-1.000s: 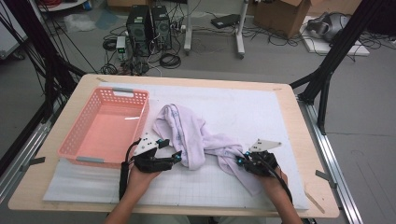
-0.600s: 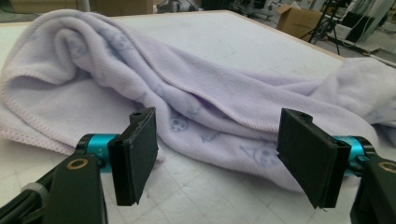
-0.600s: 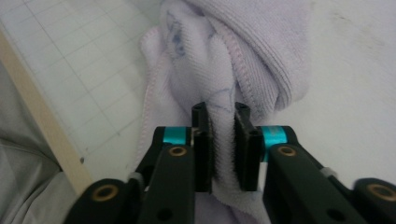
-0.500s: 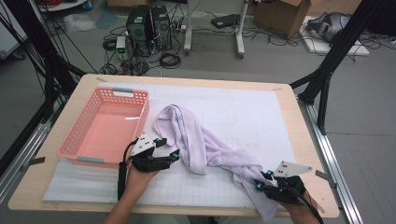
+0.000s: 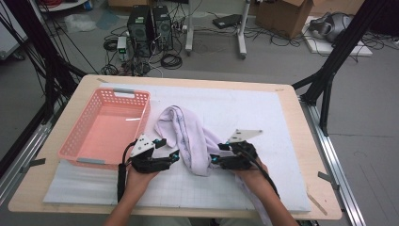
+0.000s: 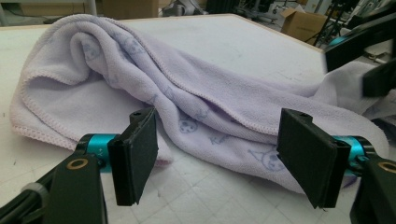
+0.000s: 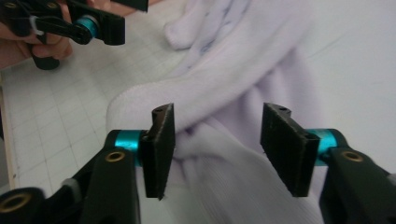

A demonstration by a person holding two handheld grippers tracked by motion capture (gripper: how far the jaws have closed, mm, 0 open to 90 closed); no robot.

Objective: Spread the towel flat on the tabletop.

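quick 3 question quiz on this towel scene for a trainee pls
1. True or false: the pink basket holds the lilac towel.
2. Which gripper is nearer the basket?
A. left gripper
B. right gripper
3. How do the right gripper's jaws stand, and do they clamp the towel?

Key:
1. False: the towel lies bunched on the white mat, beside the basket.
2. A
3. Apart, having just been opening; towel folds lie between them, but the pads do not press on them.
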